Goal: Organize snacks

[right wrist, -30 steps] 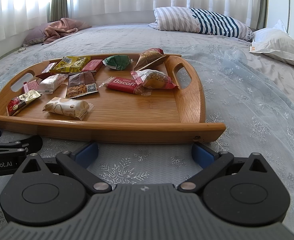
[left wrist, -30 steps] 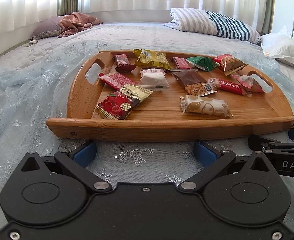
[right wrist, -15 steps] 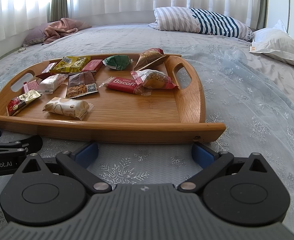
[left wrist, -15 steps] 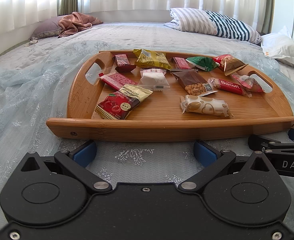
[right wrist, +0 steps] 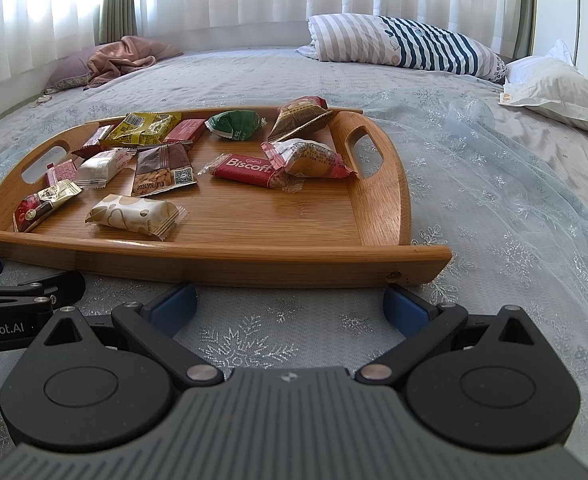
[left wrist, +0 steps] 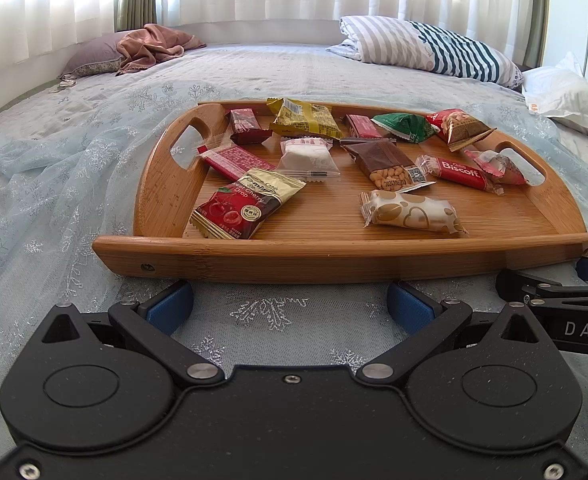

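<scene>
The likeliest trouble was the soft bed (left wrist: 294,64): any downward press on the wooden tray (left wrist: 333,256) could tip it on the lace bedspread (right wrist: 513,208) and slide the loose packets together. Thin, slick wrappers lying flat might also slip from a pinch. Both the left gripper (left wrist: 290,304) and the right gripper (right wrist: 290,304) rested just short of the tray's near rim, jaws spread wide and empty. The snacks lay scattered across the tray: a cherry drop packet (left wrist: 246,204) near left, a heart-patterned bar (left wrist: 411,214) near the middle, a red Biscoff biscuit (right wrist: 246,168) to the right, and a yellow packet (left wrist: 305,118) at the far side.
</scene>
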`<action>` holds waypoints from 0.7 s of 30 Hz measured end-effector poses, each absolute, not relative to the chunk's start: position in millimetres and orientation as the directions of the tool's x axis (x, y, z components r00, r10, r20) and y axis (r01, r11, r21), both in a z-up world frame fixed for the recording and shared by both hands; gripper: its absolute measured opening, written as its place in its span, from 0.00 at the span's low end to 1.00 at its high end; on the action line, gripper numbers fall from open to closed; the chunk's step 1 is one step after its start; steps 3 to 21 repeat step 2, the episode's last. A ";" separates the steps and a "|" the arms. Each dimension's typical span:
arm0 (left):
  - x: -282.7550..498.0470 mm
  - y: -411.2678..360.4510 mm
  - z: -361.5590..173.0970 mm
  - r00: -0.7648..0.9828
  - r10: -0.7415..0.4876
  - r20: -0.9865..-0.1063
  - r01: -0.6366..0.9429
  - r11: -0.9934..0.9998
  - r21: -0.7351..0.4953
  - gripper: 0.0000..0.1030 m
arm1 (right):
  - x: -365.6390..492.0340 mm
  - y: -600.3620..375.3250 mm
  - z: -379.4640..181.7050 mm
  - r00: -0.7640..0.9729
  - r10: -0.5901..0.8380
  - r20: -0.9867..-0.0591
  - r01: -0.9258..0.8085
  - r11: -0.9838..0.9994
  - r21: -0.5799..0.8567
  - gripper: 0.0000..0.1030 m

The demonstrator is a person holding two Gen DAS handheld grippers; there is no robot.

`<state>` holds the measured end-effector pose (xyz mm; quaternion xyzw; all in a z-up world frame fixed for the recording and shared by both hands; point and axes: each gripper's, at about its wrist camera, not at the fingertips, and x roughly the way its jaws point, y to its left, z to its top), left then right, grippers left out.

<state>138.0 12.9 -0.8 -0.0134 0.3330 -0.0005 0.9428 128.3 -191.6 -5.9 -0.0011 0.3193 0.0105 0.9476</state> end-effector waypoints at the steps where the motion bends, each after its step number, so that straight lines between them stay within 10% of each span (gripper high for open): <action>1: 138.4 12.6 -0.7 0.777 -0.010 -0.629 -0.008 1.000 -0.026 1.00 | 128.5 -191.9 -5.8 0.796 0.019 -0.605 -0.021 1.000 0.005 1.00; 21: 138.1 12.6 -0.8 0.777 -0.010 -0.630 -0.008 1.000 -0.025 1.00 | 128.5 -191.9 -5.8 0.796 0.019 -0.605 -0.021 1.000 0.005 1.00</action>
